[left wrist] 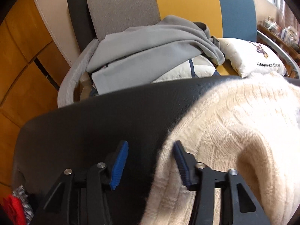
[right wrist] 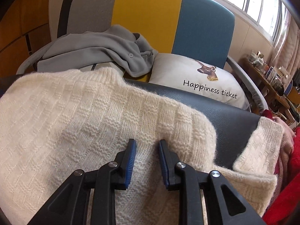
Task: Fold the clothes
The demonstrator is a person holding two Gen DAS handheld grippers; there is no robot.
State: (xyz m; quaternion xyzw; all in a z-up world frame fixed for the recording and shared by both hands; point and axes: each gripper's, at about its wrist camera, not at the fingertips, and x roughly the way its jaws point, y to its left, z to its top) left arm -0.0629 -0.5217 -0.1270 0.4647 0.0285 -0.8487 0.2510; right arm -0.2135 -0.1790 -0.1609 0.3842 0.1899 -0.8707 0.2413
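1. cream knit sweater (right wrist: 93, 116) lies spread over a dark padded surface (left wrist: 112, 116), one sleeve (right wrist: 258, 146) reaching toward red clothing (right wrist: 286, 196) at the right edge.
2. left gripper (left wrist: 151, 164): fingers apart, straddling the sweater's fuzzy edge, pressing on nothing.
3. right gripper (right wrist: 147, 161): fingers apart over the knit; whether the tips touch it i cannot tell.
4. behind, a grey garment (left wrist: 150, 43) and a printed pillow (right wrist: 196, 78) rest on a striped chair (right wrist: 150, 18).
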